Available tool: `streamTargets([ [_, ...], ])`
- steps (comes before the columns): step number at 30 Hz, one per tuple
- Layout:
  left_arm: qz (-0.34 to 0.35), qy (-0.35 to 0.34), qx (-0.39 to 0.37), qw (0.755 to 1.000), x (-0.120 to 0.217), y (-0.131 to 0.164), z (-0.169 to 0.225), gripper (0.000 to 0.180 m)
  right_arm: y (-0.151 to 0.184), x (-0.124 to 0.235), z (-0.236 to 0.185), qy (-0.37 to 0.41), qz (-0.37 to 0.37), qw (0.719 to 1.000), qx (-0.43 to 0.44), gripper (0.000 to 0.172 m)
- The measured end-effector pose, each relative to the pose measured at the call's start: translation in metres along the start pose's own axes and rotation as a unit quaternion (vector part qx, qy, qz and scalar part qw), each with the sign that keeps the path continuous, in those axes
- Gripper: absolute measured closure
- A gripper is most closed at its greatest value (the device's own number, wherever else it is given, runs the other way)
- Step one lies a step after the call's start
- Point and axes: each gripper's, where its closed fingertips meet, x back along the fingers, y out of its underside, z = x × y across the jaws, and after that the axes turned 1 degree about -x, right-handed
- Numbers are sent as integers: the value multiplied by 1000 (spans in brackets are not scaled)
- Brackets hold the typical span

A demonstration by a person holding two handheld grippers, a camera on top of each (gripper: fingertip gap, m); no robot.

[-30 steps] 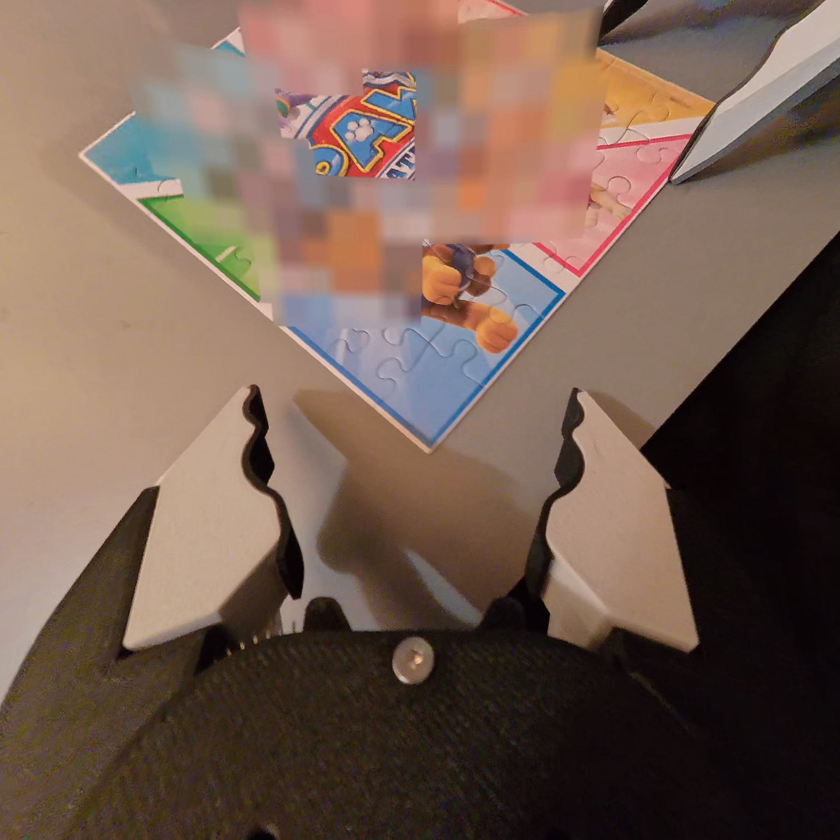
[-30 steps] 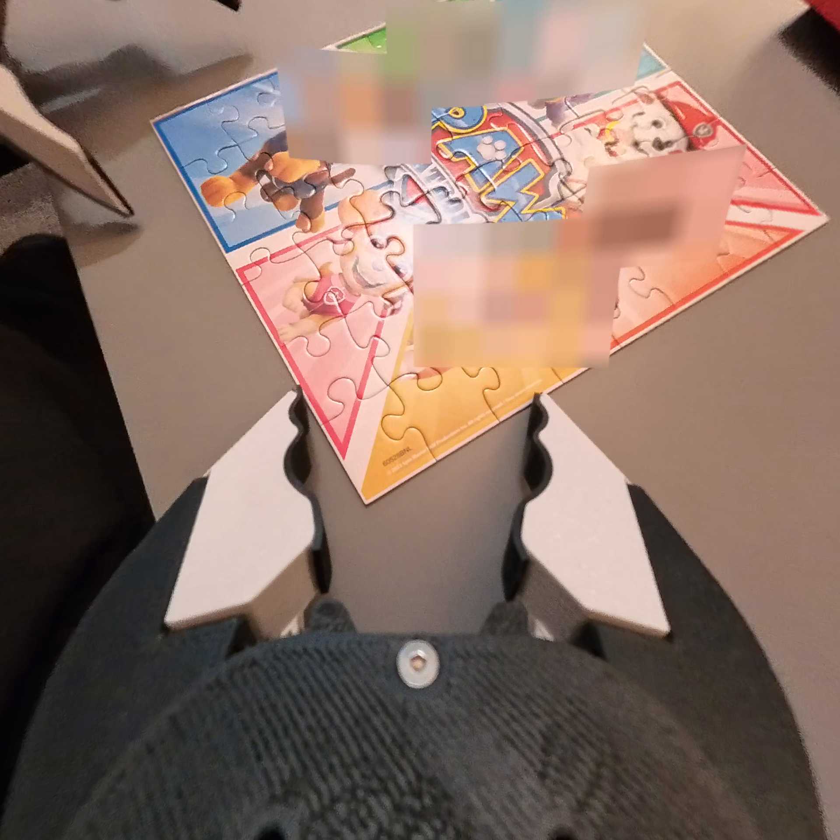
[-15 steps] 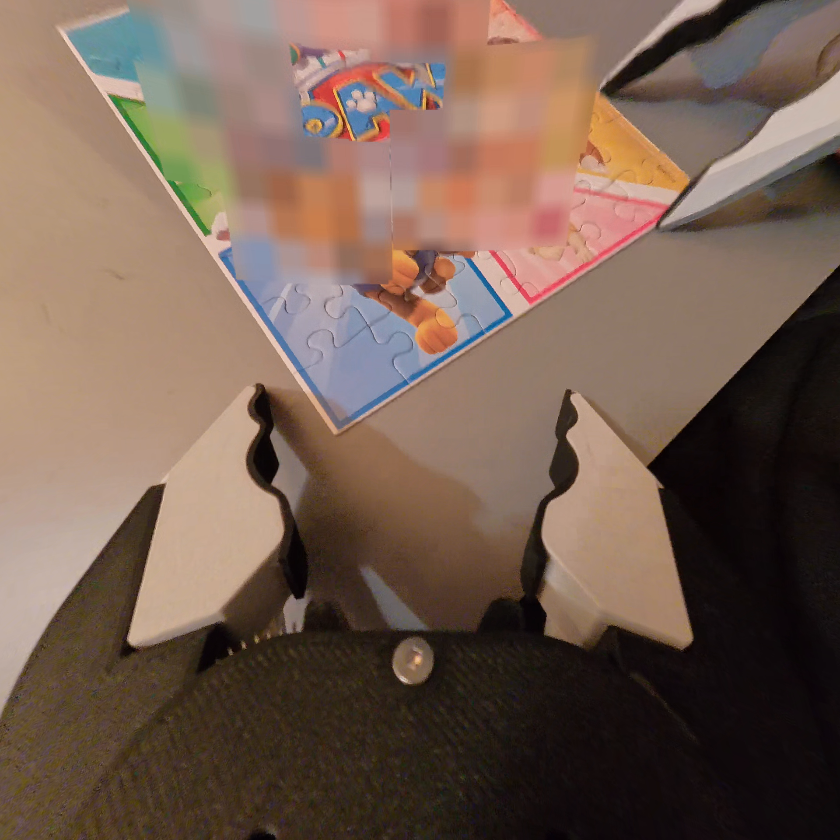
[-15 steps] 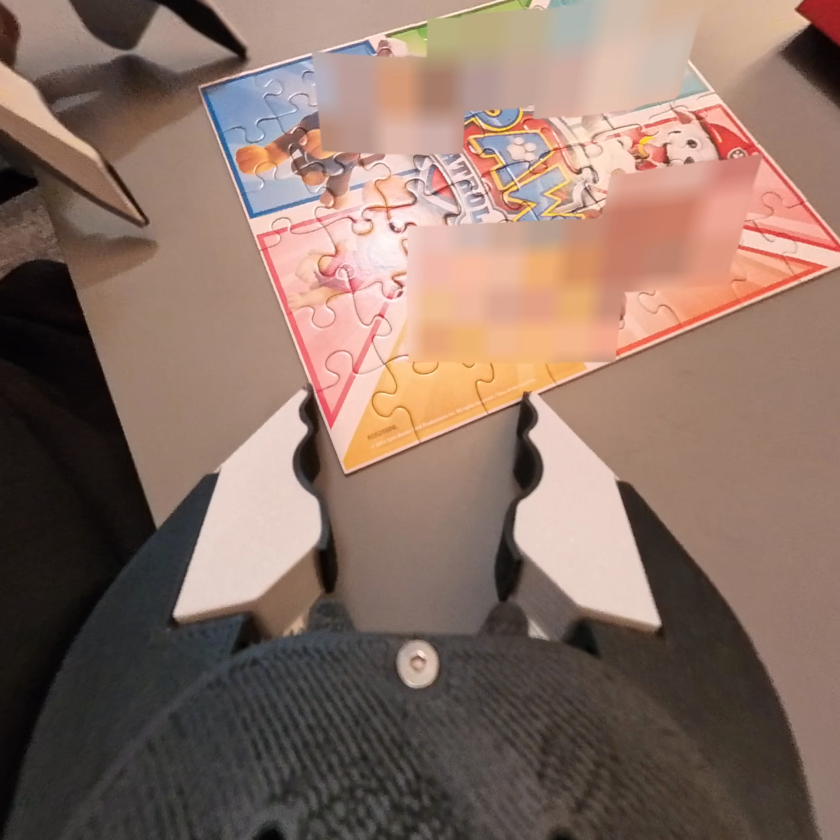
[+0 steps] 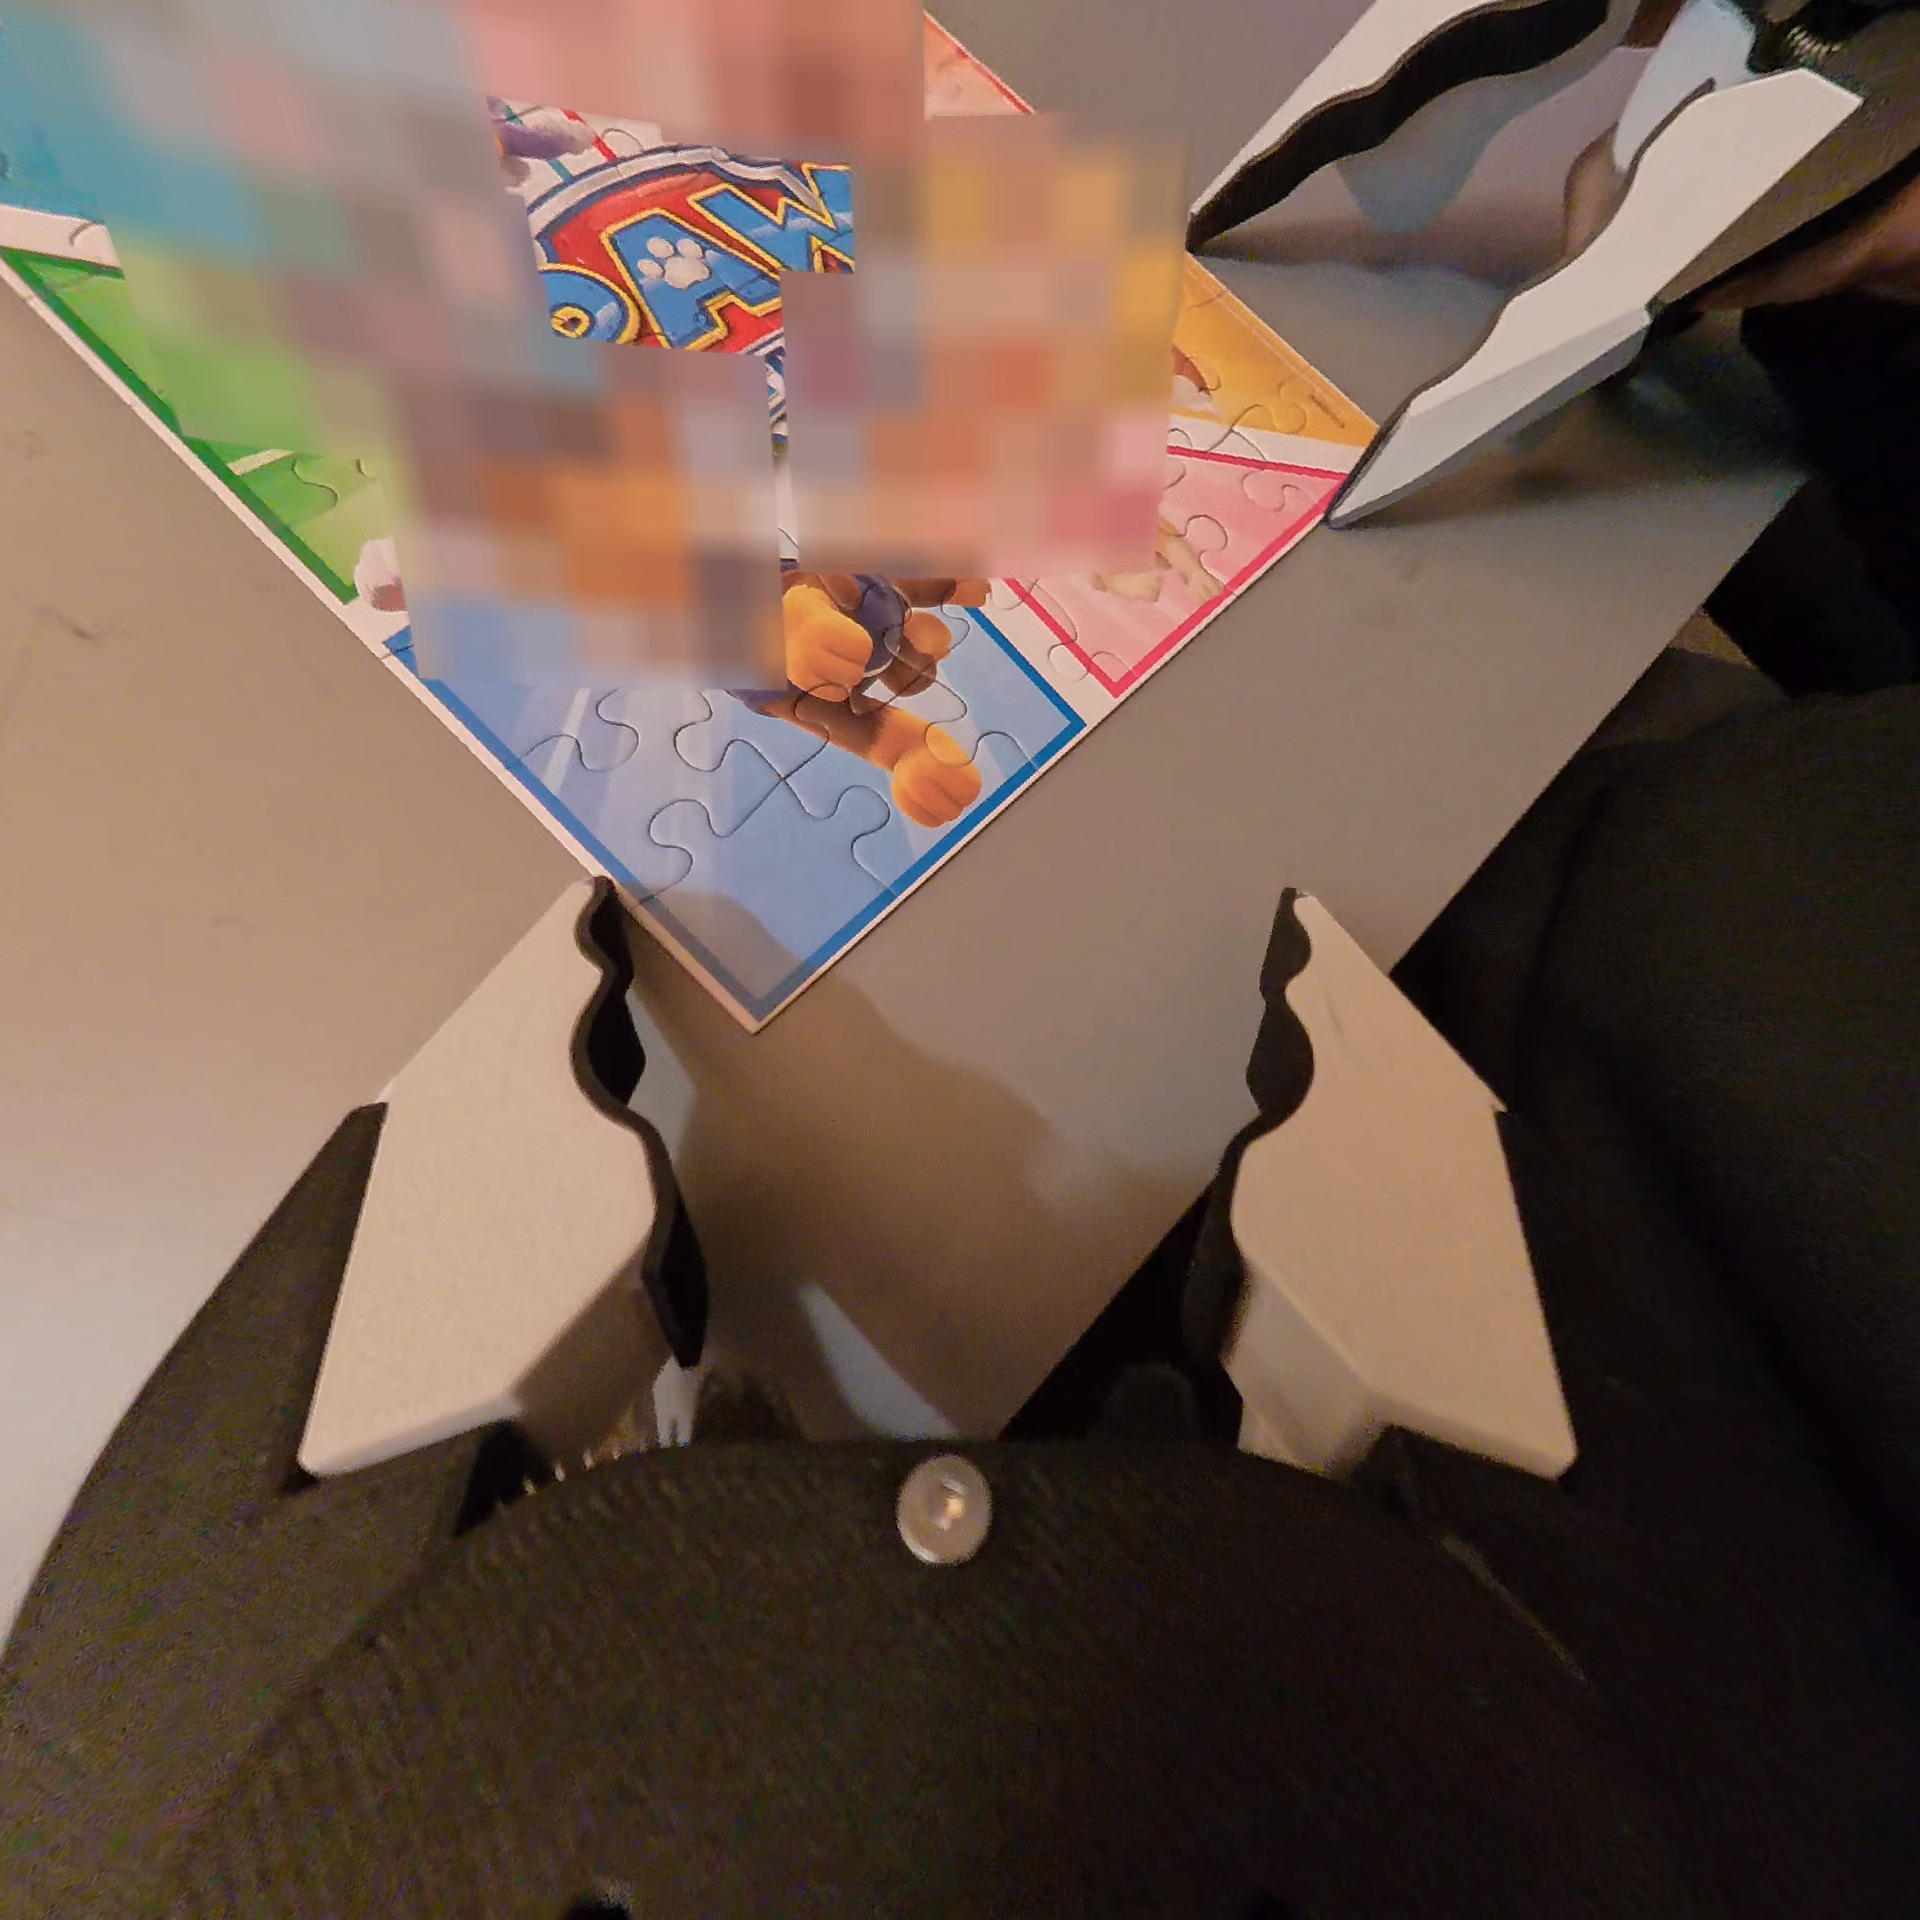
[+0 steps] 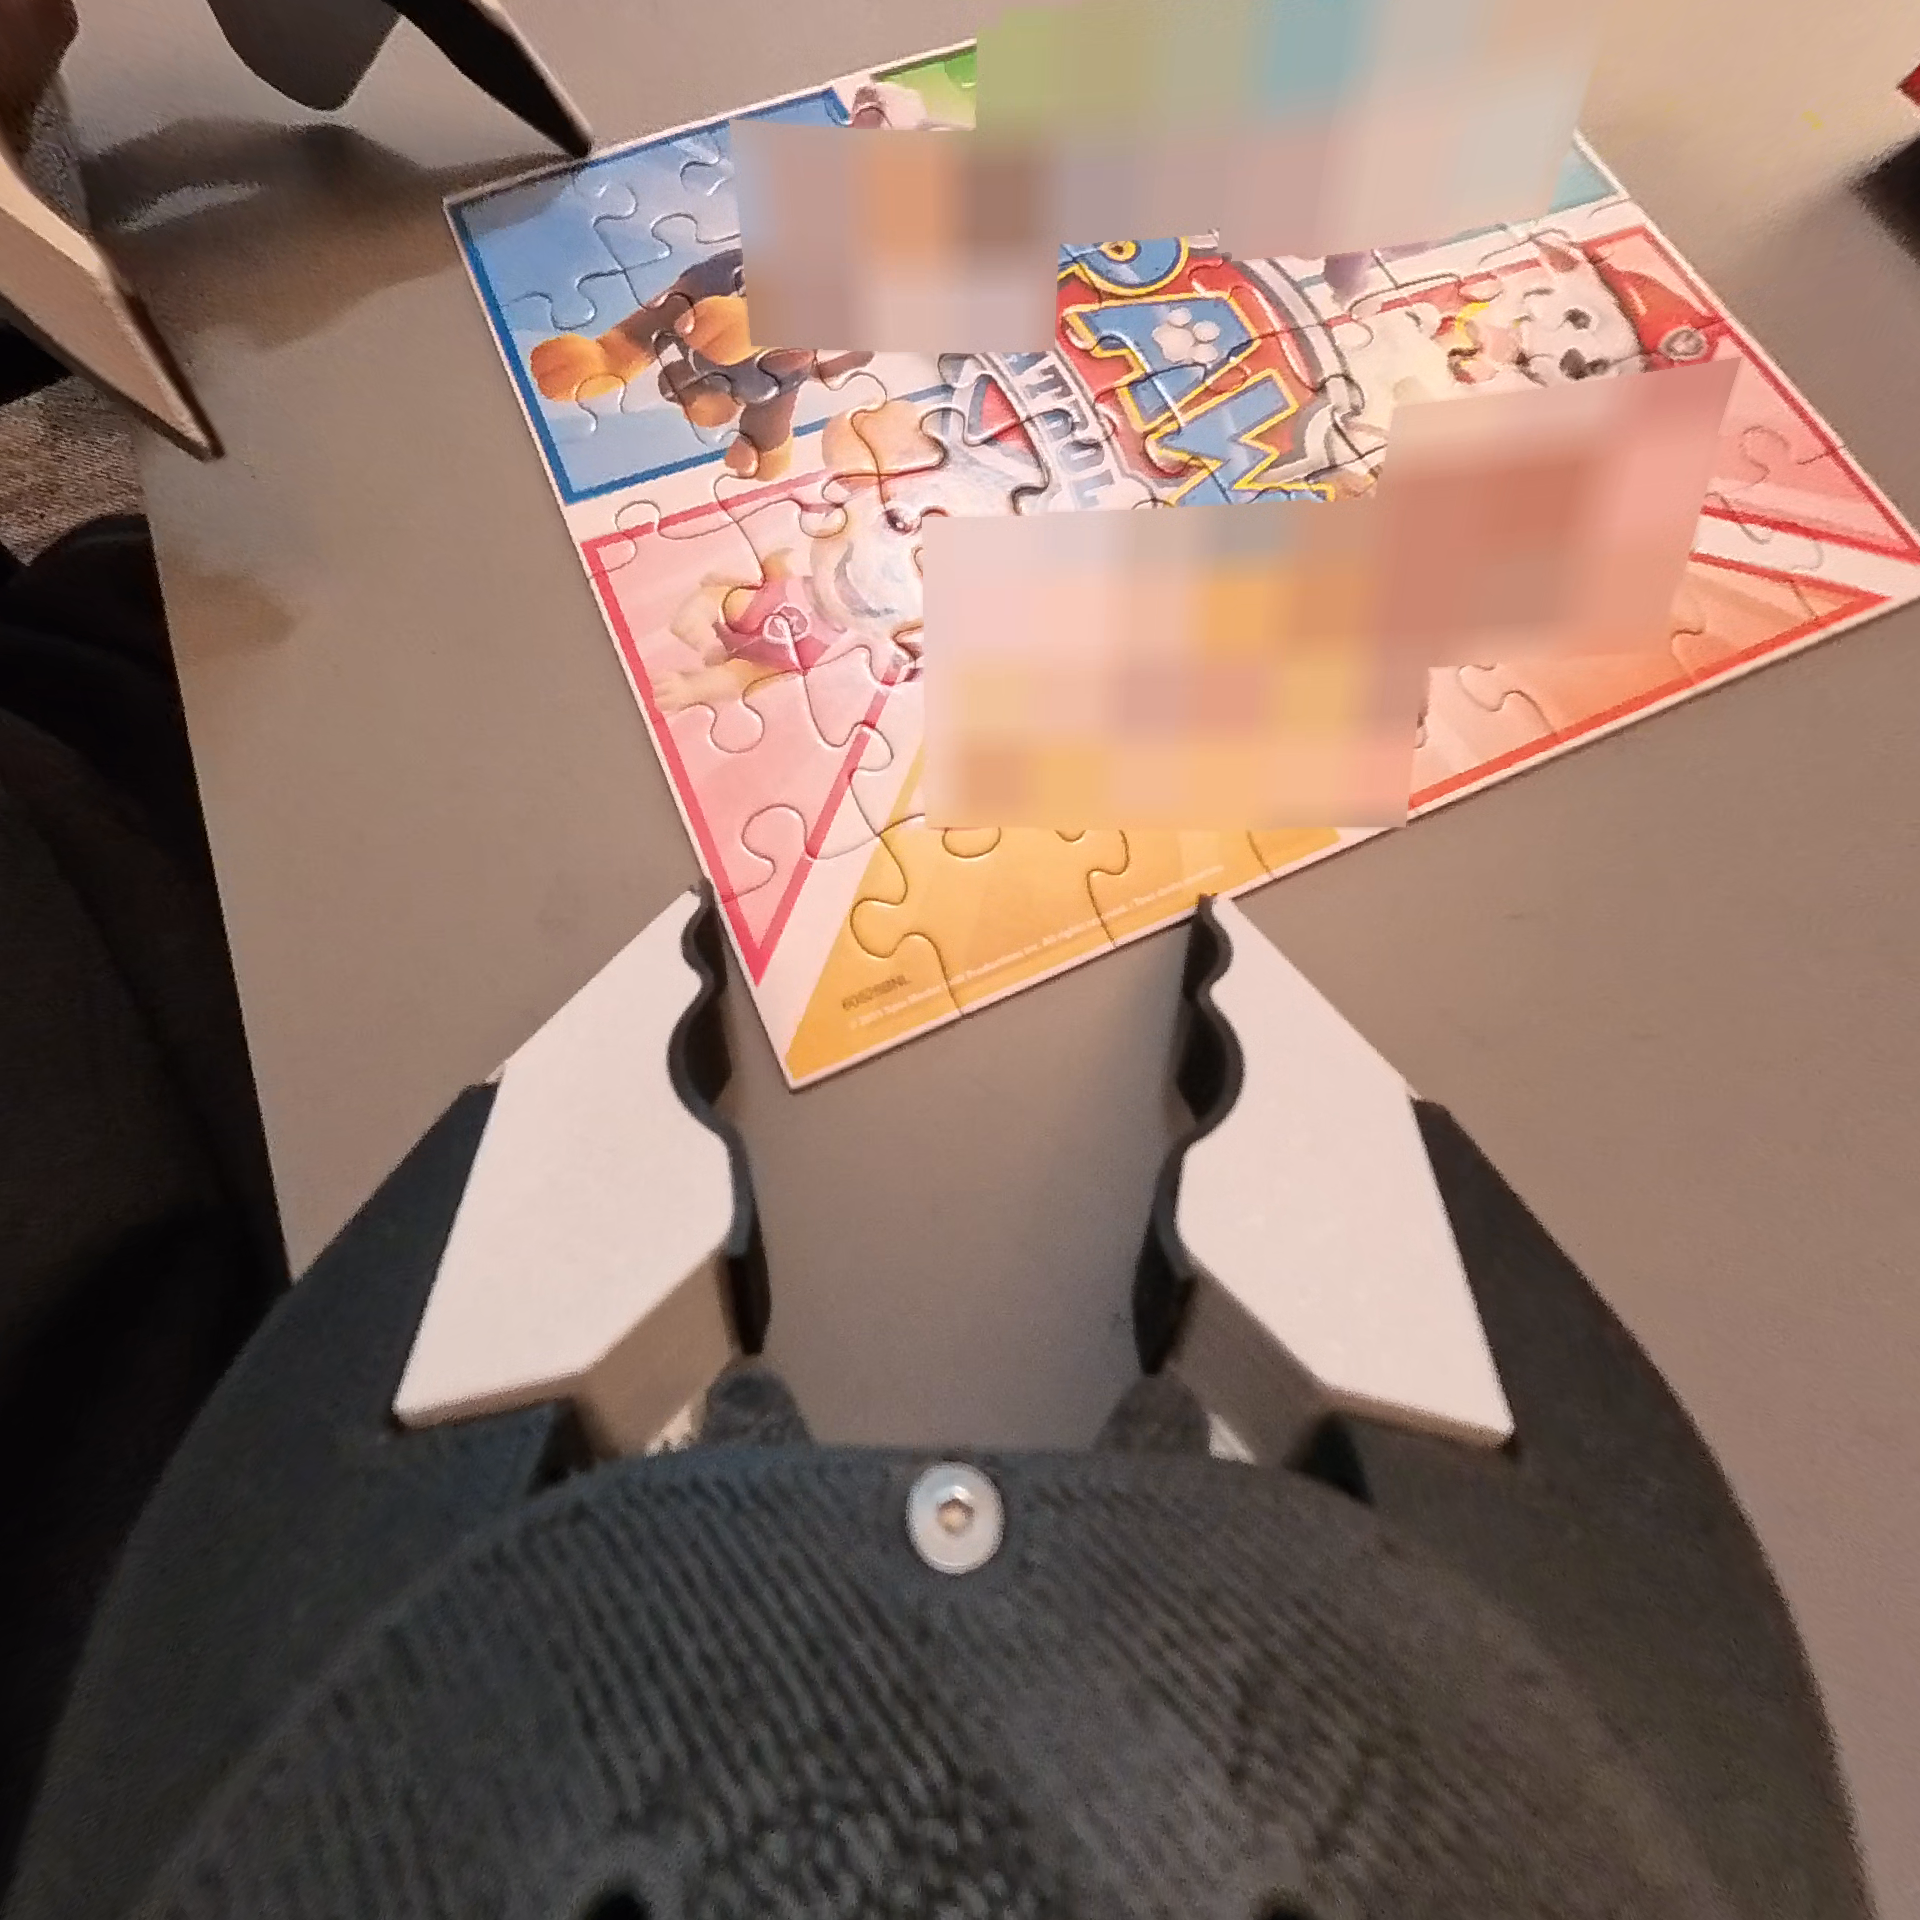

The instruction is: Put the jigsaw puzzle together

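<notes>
An assembled cartoon jigsaw puzzle [image 5: 748, 821] lies flat on the grey table [image 5: 208, 831]. My left gripper [image 5: 943, 899] is open wide and holds nothing. It is low over the table, with the puzzle's blue corner between its fingers and its left fingertip [image 5: 597, 914] at the puzzle's edge. My right gripper [image 6: 951, 906] is open and holds nothing, and the puzzle's [image 6: 790, 727] yellow corner lies between its fingertips. Each gripper also shows in the other's view: the right one [image 5: 1268, 374] at the upper right, the left one [image 6: 395, 301] at the upper left.
The table's [image 6: 1455, 1039] near edge runs just beside both grippers. Past it is a person's dark clothing [image 5: 1662, 1039], also in the right wrist view [image 6: 104, 935]. A red thing [image 6: 1907, 83] shows at the far right edge.
Both grippers have moved in on the puzzle's near corners, which now lie between their fingers. Both jaws have narrowed a little. The puzzle has stayed flat on the table.
</notes>
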Motion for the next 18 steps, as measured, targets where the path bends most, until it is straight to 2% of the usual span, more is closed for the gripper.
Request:
streamTargets([
  [3,-5,12,5,1000,3,2,6,68,2,2,1,1,-2,1000,-1,83],
  [9,-2,19,11,1000,6,2,7,69,4,4,-3,6,-3,1000,-4,83],
  [16,41,15,26,999,13,-15,0,69,6,6,-6,4,-9,1000,-2,84],
  [18,51,1,16,999,14,-24,-4,69,5,10,-6,2,-14,1000,10,94],
])
